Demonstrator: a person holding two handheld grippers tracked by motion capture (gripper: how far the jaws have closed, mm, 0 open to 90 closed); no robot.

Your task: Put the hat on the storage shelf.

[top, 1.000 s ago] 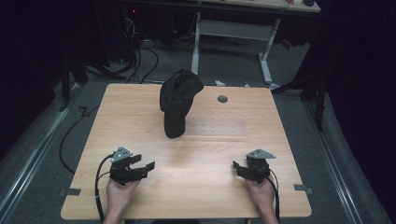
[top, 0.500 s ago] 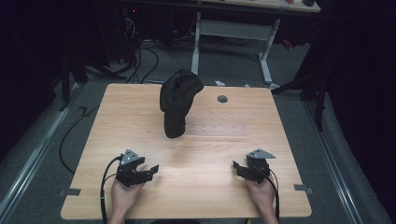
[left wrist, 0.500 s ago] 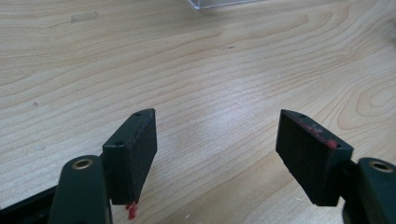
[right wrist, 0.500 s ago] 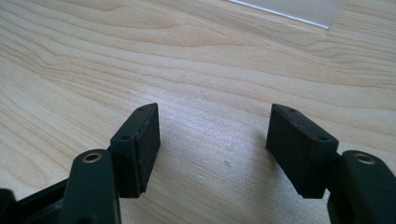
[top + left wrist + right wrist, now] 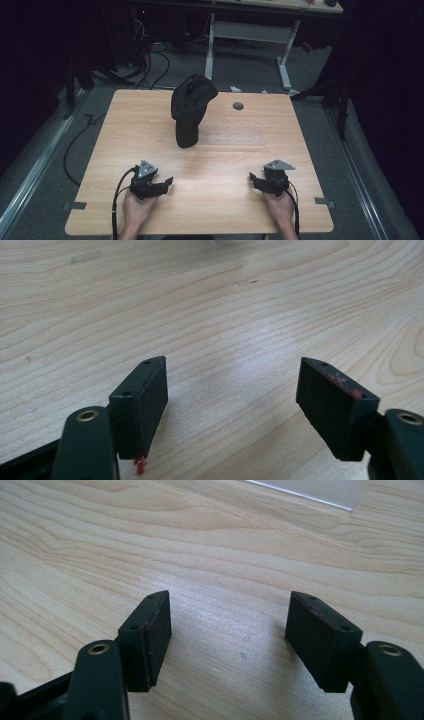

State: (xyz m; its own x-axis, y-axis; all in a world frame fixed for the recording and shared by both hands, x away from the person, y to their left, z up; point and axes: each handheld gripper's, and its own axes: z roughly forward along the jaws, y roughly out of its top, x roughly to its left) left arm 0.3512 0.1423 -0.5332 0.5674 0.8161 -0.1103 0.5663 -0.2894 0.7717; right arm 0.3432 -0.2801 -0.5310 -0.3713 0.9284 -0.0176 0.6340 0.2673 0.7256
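two grippers, left gripper and right gripper, rest with jaws apart and empty on one wooden table, well short of one black cap.

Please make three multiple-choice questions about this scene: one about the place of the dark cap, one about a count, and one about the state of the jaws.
1. Where does the dark cap stand on the table?
A. at its far middle
B. at its near right corner
C. between the left jaws

2. How many grippers are over the table?
A. one
B. two
C. three

3. How do the jaws of the left gripper stand?
A. shut on the cap
B. shut on nothing
C. open, with bare wood between them

Answers: 1 A, the high view shows the cap far from both hands. 2 B, the left gripper and the right gripper. 3 C, the left gripper view shows a wide gap over wood.
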